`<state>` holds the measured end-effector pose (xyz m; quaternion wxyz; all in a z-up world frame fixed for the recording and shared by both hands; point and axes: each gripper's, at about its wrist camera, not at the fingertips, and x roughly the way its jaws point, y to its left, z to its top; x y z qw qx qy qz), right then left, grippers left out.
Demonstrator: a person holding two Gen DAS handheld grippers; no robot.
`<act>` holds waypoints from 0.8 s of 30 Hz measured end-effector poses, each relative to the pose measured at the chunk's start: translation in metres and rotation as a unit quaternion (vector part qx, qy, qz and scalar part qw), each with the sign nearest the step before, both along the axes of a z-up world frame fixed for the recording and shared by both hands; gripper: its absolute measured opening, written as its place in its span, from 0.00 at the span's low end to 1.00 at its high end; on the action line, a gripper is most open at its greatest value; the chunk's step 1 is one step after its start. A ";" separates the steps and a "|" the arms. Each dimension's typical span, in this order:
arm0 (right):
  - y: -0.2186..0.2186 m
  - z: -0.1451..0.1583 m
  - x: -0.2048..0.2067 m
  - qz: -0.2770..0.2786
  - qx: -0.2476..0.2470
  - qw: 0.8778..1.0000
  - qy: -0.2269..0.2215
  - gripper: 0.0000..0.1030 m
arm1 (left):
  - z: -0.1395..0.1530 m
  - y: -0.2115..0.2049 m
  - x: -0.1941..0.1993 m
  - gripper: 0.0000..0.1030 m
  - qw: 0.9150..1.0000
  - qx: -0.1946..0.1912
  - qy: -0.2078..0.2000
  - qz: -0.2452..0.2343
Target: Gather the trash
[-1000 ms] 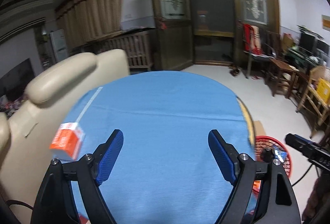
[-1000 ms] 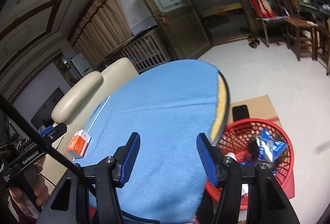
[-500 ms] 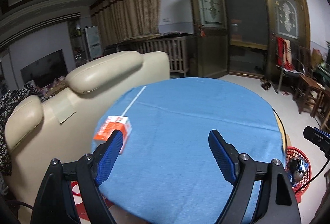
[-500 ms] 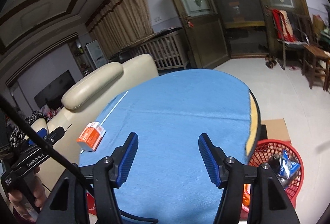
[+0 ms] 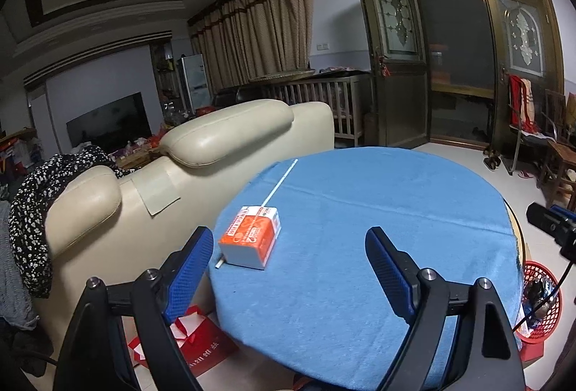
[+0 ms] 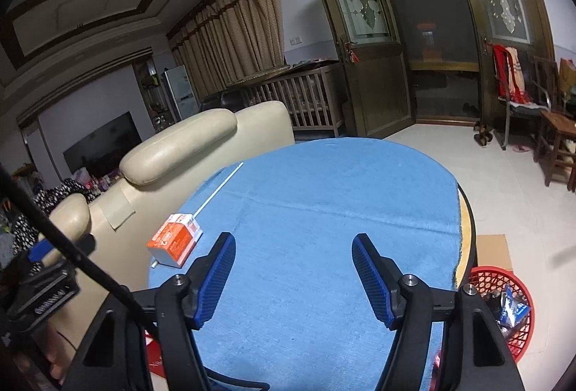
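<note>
Left claw (image 5: 288,261) wide, empty; right claw (image 6: 293,274) opening, empty. Orange box (image 5: 251,236) on counter (image 5: 360,229), red basket (image 6: 504,311) beside.

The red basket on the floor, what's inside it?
The red basket holds a blue-and-white wrapper and some dark trash beside it. The right gripper's frame and the table's edge hide the rest, so anything deeper can't be seen.

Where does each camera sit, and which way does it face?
Left wrist: on the left hand-held gripper, looking across the blue table at the orange box; its two fingers show.
Right wrist: on the right hand-held gripper, jaws opening and empty, facing the same table; its fingers show.
Shared: table, box, red basket, sofa, door.
</note>
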<state>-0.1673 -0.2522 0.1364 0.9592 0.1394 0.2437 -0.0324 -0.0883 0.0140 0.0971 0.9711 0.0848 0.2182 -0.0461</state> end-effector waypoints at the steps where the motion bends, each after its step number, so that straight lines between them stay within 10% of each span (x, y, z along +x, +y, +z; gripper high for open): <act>1: 0.003 -0.001 0.000 0.000 -0.003 1.000 0.000 0.69 | 0.001 0.002 -0.001 0.84 1.000 0.000 -0.001 0.003; 24: 0.015 0.000 -0.025 -0.018 -0.040 0.998 -0.039 0.72 | 0.009 -0.006 -0.019 0.84 1.000 0.016 -0.014 0.001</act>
